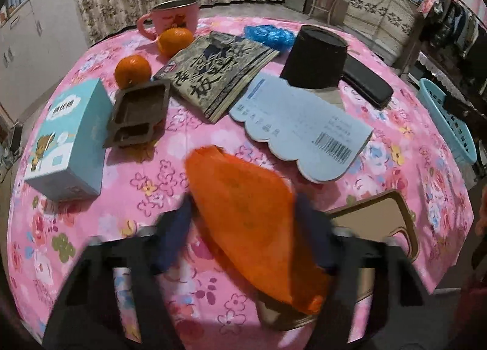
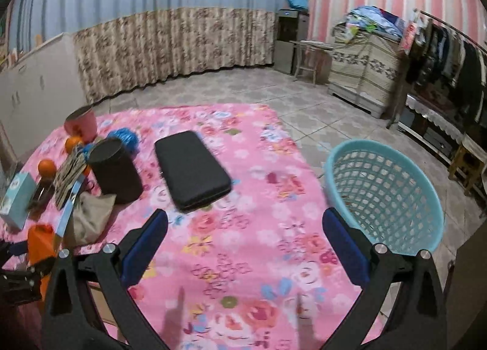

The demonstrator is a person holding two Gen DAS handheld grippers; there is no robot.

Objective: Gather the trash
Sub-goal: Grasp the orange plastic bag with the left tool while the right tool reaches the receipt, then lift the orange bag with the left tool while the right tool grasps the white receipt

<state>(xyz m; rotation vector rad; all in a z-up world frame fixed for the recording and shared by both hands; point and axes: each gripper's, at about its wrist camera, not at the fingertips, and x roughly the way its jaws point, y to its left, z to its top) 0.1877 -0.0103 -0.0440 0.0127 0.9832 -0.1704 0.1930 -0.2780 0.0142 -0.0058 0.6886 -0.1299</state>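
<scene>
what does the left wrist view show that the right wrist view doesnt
Only the left wrist view shows the left gripper closed around the orange packet, the barcode on the scalloped blue card, and the brown tray clearly. Only the right wrist view shows the right gripper open and empty, and the inside of the teal basket. Both show the black case, black cup, pink mug and oranges.

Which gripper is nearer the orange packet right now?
Left. The left gripper has its fingers on either side of the orange packet; the right gripper hangs open over bare tablecloth, well off to the packet's right.
</scene>
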